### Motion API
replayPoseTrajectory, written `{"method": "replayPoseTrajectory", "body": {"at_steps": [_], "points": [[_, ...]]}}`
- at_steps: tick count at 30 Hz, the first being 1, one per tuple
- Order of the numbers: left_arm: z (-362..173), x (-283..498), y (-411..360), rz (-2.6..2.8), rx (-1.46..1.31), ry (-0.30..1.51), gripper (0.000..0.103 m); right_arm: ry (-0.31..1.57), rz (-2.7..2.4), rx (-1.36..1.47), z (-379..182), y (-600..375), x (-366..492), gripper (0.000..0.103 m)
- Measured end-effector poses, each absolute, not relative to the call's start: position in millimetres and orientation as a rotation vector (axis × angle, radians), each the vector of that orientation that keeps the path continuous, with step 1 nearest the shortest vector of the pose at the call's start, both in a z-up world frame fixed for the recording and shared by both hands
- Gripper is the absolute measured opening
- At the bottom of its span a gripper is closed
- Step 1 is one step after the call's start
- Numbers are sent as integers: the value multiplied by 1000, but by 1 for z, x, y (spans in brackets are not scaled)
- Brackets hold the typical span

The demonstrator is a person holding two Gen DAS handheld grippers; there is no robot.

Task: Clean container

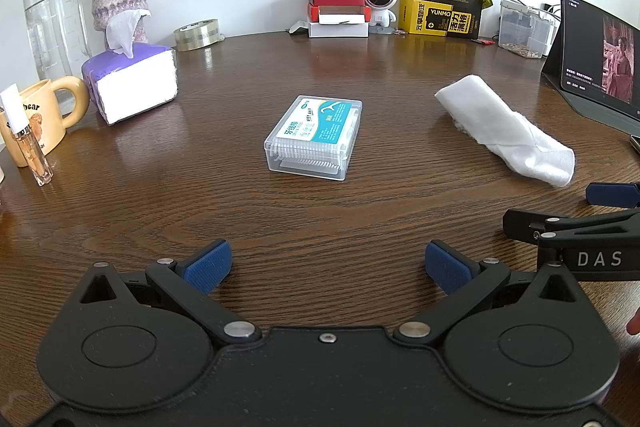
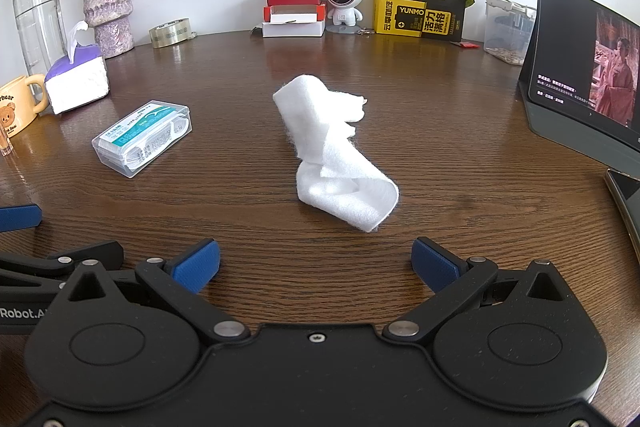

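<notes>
A clear plastic container (image 1: 314, 139) with a teal label, full of white floss picks, lies flat on the wooden table straight ahead of my left gripper (image 1: 328, 265), which is open with nothing between its blue pads. The same container (image 2: 142, 137) shows at the left in the right wrist view. A crumpled white cloth (image 2: 334, 155) lies directly in front of my right gripper (image 2: 316, 263), also open with nothing in it. In the left wrist view the cloth (image 1: 506, 135) is to the right, and part of the right gripper's finger (image 1: 612, 194) shows at the right edge.
A purple tissue box (image 1: 132, 83), a yellow mug (image 1: 38, 123), a small glass vial (image 1: 30, 143) and a water bottle (image 1: 54, 11) stand at the left. Boxes (image 1: 338, 13), a tape roll (image 1: 197, 34) and a yellow carton (image 1: 442, 13) line the wall. A tablet (image 2: 588, 67) stands at the right.
</notes>
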State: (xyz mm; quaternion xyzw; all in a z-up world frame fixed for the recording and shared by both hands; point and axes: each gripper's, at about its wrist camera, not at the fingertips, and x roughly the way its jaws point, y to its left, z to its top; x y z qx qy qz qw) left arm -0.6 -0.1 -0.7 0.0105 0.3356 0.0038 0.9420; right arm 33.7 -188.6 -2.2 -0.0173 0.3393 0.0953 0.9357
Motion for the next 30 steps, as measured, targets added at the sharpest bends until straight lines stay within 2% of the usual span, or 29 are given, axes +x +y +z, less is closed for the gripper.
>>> {"method": "replayPoseTrajectory", "body": {"at_steps": [22, 30], "points": [[0, 0, -2, 9, 24, 684, 103, 694, 195, -35, -2, -189, 34, 103], [16, 31, 13, 5, 0, 752, 103, 694, 194, -33, -2, -188, 34, 103]]}}
